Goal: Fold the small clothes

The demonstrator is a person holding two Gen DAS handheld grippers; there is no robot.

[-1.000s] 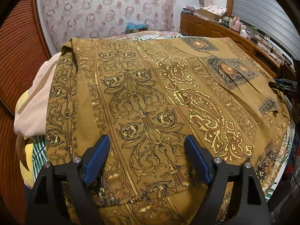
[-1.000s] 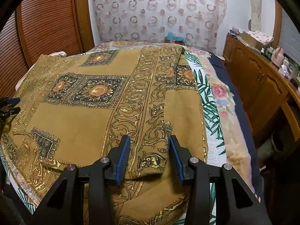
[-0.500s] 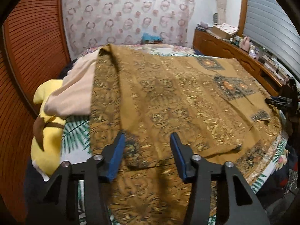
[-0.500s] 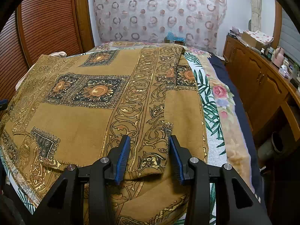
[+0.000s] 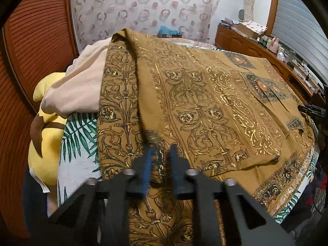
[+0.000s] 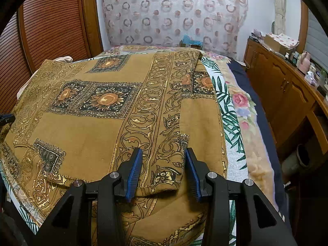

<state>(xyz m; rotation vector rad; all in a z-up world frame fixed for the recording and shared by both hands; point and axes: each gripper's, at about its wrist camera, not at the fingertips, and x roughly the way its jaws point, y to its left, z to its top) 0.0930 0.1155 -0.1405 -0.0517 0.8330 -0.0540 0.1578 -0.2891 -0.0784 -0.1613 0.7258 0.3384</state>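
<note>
The patterned mustard cloth (image 5: 205, 106) lay spread over the bed (image 6: 242, 123), covering most of it and hanging over the near edge. The left gripper (image 5: 161, 153) had its blue pads drawn narrow, pinching a raised fold of the cloth near the bed's near-left corner. The right gripper (image 6: 163, 164) hovered at the near edge with its fingers wide, straddling the cloth's folded hem without gripping it. A beige garment (image 5: 82, 86) and a yellow plush toy (image 5: 45, 147) sat at the bed's left edge.
</note>
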